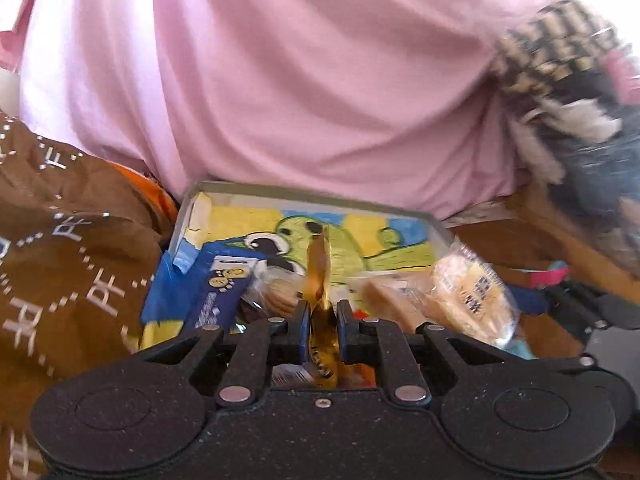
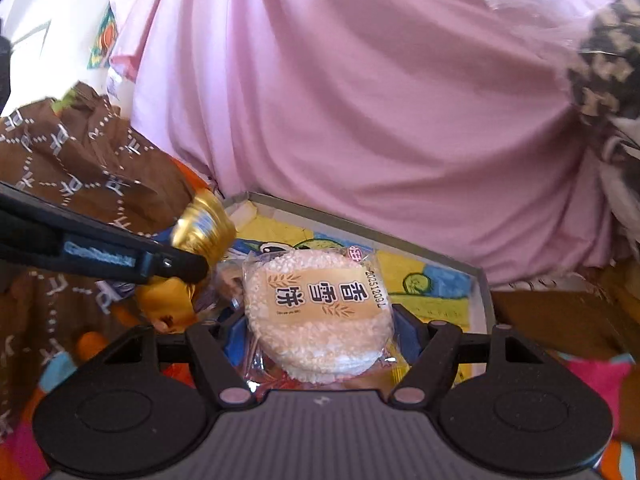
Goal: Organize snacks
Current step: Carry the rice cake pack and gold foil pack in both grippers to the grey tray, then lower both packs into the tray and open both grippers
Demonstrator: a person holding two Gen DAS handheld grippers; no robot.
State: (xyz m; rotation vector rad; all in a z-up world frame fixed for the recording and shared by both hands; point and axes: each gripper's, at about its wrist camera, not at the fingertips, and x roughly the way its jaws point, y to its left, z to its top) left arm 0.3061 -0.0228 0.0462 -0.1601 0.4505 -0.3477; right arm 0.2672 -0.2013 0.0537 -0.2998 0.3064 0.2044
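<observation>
My left gripper (image 1: 323,312) is shut on a gold foil snack packet (image 1: 318,264), held edge-on above an open box (image 1: 312,194) with a grey rim and a cartoon-printed floor. Inside the box lie a blue packet (image 1: 216,292) and clear-wrapped biscuits (image 1: 276,288). In the right wrist view, my right gripper (image 2: 320,328) is shut on a round rice cracker packet (image 2: 320,308), label up, over the near part of the box (image 2: 360,232). The left gripper's finger (image 2: 176,266) and gold packet (image 2: 204,228) enter from the left. The rice cracker (image 1: 468,292) also shows to the right of the left gripper.
A brown cloth with white characters (image 1: 60,260) is bunched against the box's left side. Pink fabric (image 1: 300,80) fills the space behind the box. A checked and furry item (image 1: 560,60) sits at the upper right. Colourful cloth (image 2: 600,380) lies below at the right.
</observation>
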